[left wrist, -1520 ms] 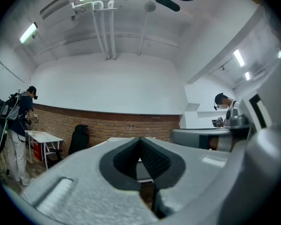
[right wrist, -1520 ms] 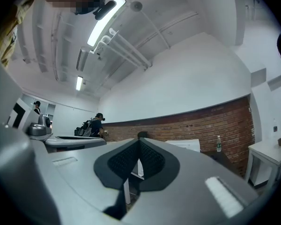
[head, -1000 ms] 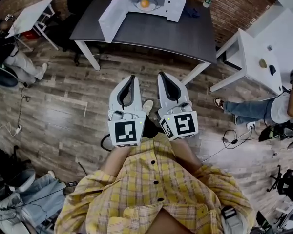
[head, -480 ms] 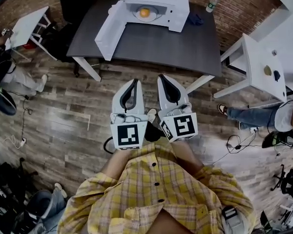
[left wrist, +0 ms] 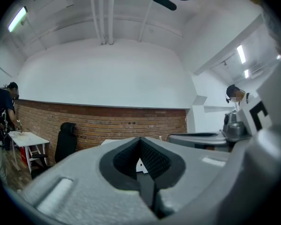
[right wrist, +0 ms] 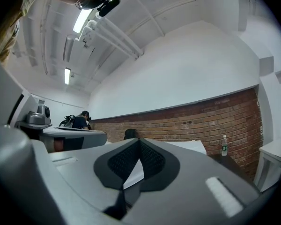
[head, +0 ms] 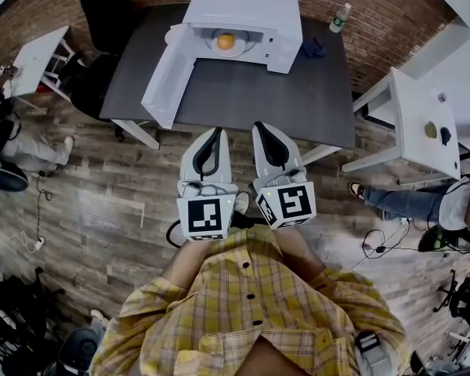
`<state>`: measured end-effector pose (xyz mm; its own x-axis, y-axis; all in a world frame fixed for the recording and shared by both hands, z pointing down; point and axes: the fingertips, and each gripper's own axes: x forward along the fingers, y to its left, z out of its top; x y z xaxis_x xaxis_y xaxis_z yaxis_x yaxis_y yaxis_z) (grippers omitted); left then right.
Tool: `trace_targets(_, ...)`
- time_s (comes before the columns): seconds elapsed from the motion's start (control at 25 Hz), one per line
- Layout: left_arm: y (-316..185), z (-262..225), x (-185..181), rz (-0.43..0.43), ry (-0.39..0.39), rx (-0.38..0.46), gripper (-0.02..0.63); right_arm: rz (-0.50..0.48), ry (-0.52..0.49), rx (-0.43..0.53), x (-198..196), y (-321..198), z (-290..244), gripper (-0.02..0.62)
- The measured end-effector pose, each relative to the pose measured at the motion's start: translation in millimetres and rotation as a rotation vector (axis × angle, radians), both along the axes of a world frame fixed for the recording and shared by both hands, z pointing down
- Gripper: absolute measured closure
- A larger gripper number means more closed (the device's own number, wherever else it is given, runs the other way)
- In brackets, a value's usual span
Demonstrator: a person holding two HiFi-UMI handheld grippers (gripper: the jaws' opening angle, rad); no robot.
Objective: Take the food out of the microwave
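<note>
The food [head: 225, 41], a round orange piece, sits on a pale plate [head: 244, 48] inside the white microwave [head: 247, 8], whose door [head: 168, 73] stands swung wide open to the left. The microwave is at the far side of the dark counter [head: 274, 84], with a water bottle [head: 339, 17] near the counter's far right corner and a dark cloth [head: 312, 49] just right of the microwave. My left gripper [head: 213, 131] and right gripper [head: 259, 126] are side by side, pointing level at the counter from its near edge, well apart from the food. Both are clenched, tips together, nothing between the jaws. Below them is the wooden floor [head: 102, 202], and a white side table [head: 419, 104] stands off to the right
</note>
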<state>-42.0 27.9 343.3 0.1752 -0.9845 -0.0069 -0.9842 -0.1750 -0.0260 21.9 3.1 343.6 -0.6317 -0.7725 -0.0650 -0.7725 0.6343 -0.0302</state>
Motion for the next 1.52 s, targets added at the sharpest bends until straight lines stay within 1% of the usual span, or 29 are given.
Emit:
trace_targets(0.12,-29.7,-0.9,-2.0,0.0,0.015,0.011,0.607,0.0,-0.003,0.002,-2.3,-28.3,0.9,0.595)
trace_targets(0.24,-56.0,2.6,-2.4,0.0,0.002,0.006,0.607,-0.014,-0.007,-0.002,-3.7,-53.8,3.2,0.595)
trace_targets(0.44,-97.8,8.7,2.0,0.015,0.017,0.004,0.607,-0.008,0.005,0.014,-1.8,-95.8,4.7,0.595)
trace_targets(0.64,-121.8,11.9,-3.1,-0.004,0.037,0.01,0.607,-0.007,0.01,0.021,-3.9,-120.6,6.4,0.595)
trace_targets(0.8,-137.0,17.0,-4.4,-0.004,0.041,-0.006,0.607,-0.005,0.01,0.009,-6.0,-137.0,10.8,0.595)
trace_targets(0.96,-151.4,21.4,-10.1,0.003,0.031,-0.024,0.607,-0.006,0.012,-0.013,-15.1,-155.2,18.5,0.595)
trace_targets(1.12,-175.6,25.2,-23.7,0.005,0.044,-0.038,0.607,-0.012,0.018,-0.025,-29.8,-175.5,21.9,0.595)
trace_targets(1.32,-213.4,23.2,-41.6,0.021,0.139,-0.06,0.607,-0.011,0.024,-0.027,-44.4,-203.9,16.0,0.595)
trace_targets(1.4,-227.6,20.8,-47.6,0.034,0.189,-0.062,0.607,0.0,0.017,-0.028,-47.6,-216.0,14.5,0.595)
trace_targets(1.52,-250.1,27.6,-54.1,0.05,0.264,-0.091,0.607,0.016,0.019,-0.031,-47.9,-231.4,16.3,0.595)
